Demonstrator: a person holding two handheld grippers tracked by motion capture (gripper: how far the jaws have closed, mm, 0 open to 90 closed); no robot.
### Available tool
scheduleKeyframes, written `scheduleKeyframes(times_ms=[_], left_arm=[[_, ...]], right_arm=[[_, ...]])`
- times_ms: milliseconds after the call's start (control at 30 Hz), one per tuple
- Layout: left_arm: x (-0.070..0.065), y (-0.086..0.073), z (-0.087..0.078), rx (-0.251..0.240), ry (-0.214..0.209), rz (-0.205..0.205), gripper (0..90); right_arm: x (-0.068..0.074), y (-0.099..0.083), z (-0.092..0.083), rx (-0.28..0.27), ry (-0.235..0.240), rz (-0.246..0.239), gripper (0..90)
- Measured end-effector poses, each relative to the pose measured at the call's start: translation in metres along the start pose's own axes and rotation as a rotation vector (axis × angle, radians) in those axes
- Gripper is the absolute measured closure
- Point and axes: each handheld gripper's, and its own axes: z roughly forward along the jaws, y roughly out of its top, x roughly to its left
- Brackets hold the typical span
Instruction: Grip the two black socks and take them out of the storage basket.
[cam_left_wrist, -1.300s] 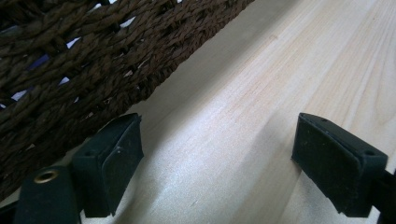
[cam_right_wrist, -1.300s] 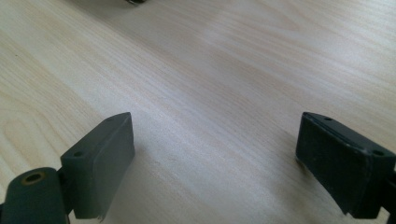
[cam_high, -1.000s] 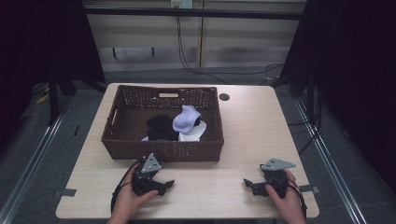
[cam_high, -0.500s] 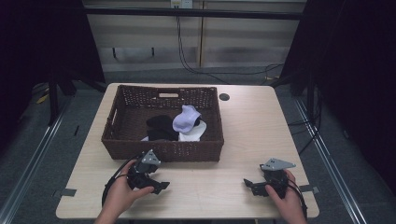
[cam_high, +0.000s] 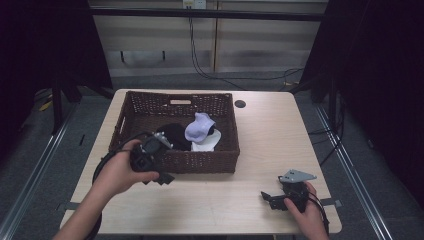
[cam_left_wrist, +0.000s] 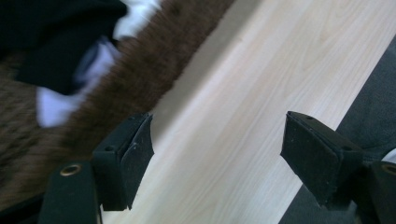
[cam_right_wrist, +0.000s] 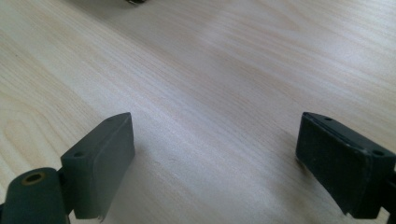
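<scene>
A brown wicker basket (cam_high: 200, 161) stands on the light wooden table (cam_high: 265, 145), left of centre. Inside it lie a lavender sock (cam_high: 199, 127), a black cloth (cam_high: 175, 135) and a white piece (cam_high: 207, 145). A hand holds my left gripper (cam_high: 162, 177) open, close against the basket's front left wall. In the left gripper view, the left gripper (cam_left_wrist: 217, 154) has nothing between its jaws, and the blurred basket rim (cam_left_wrist: 140, 70) and black cloth (cam_left_wrist: 51, 42) lie beyond. My right gripper (cam_high: 268, 197) rests open near the table's front right, and the right gripper (cam_right_wrist: 215, 163) is over bare wood.
A small dark round hole (cam_high: 240, 104) sits in the tabletop behind the basket's right corner. Dark curtains and metal rails flank the table. A black cable loops from the left gripper beside the person's left forearm (cam_high: 95, 200).
The left hand has lifted its gripper and carried it forward and left, up to the basket's front wall. The right gripper has stayed put.
</scene>
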Motion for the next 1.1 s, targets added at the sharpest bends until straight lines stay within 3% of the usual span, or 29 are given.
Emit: scheduleKeyframes(times_ms=[200,333,467,633,667,700,933,967,1100], left_arm=[[0.019,0.027,-0.016,0.021,-0.014,-0.018,24.2],[0.032,0.042,-0.011,0.028,-0.034,-0.029,24.2],[0.04,0.052,-0.003,0.044,-0.029,-0.033,24.2],[0.067,0.064,0.014,0.076,-0.016,-0.115,25.1],[0.067,0.064,0.014,0.076,-0.016,-0.115,25.2],[0.076,0.068,0.018,0.076,0.018,-0.148,25.2],[0.095,0.076,0.035,0.095,0.016,-0.197,25.9],[0.1,0.078,0.041,0.092,0.016,-0.221,26.6],[0.111,0.082,0.055,0.103,0.049,-0.259,27.2]], right_arm=[[0.0,0.0,0.0,-0.003,0.001,-0.005,11.0],[0.0,0.0,0.0,-0.002,0.001,-0.004,11.0],[0.0,0.0,0.0,-0.003,0.0,0.001,11.0],[0.0,0.0,0.0,-0.006,0.0,-0.001,11.0],[0.0,0.0,0.0,-0.006,0.0,-0.001,11.0],[0.0,0.0,0.0,-0.006,0.0,-0.003,11.0],[0.0,0.0,0.0,-0.005,-0.001,-0.002,11.0],[0.0,0.0,0.0,-0.005,0.0,-0.002,11.0],[0.0,0.0,0.0,-0.003,0.0,0.0,11.0]])
